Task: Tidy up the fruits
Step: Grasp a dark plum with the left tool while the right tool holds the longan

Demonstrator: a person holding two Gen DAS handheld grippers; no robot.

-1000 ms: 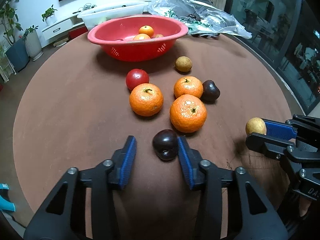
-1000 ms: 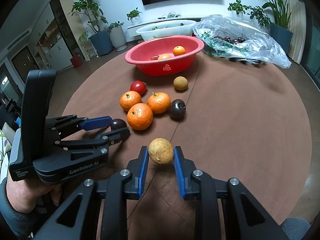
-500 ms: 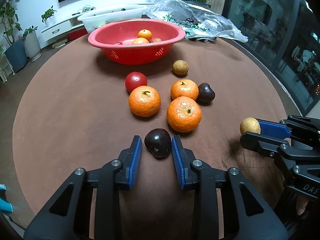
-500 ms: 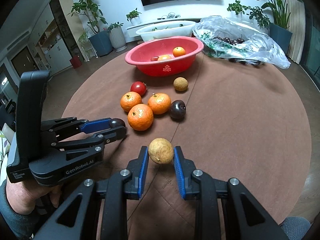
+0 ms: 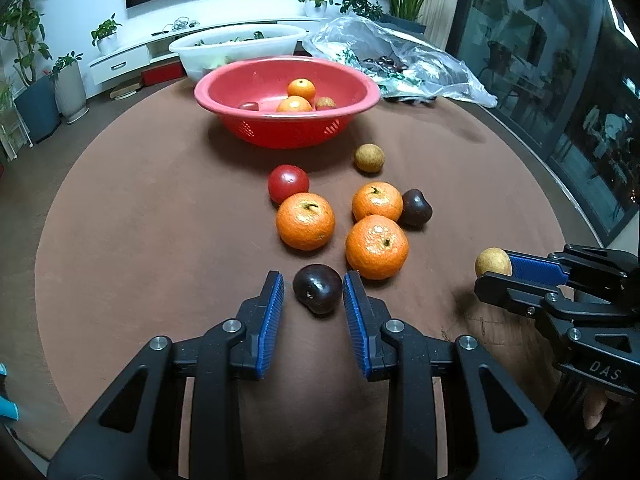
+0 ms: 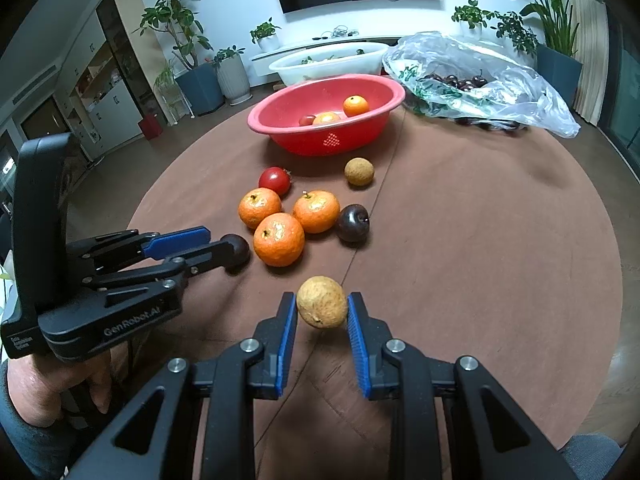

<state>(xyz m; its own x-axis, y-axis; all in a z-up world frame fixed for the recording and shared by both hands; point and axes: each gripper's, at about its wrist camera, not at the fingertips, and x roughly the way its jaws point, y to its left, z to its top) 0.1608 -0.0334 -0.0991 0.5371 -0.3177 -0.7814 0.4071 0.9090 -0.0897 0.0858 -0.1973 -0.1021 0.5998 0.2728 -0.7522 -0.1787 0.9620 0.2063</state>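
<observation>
My left gripper (image 5: 313, 290) has its blue pads around a dark plum (image 5: 317, 288) near the table's front; the right pad touches it and a thin gap shows at the left pad. It also shows in the right wrist view (image 6: 236, 249). My right gripper (image 6: 322, 307) is shut on a tan longan (image 6: 322, 302) and holds it above the table; it shows in the left wrist view (image 5: 493, 262). Three oranges (image 5: 306, 221), a red tomato (image 5: 288, 182), a second plum (image 5: 416, 208) and a second longan (image 5: 369, 157) lie mid-table. A red basket (image 5: 288, 130) behind holds several fruits.
A white tub (image 5: 236, 50) and a clear plastic bag of cherries (image 5: 400, 66) sit at the far edge of the round brown table (image 5: 140, 208). The nearest orange (image 5: 377, 247) lies just beside my left gripper's right finger.
My left gripper's pads have narrowed around the dark plum from a wide-open stance. The view has drawn a little nearer to the fruit. The right gripper keeps its hold on the longan.
</observation>
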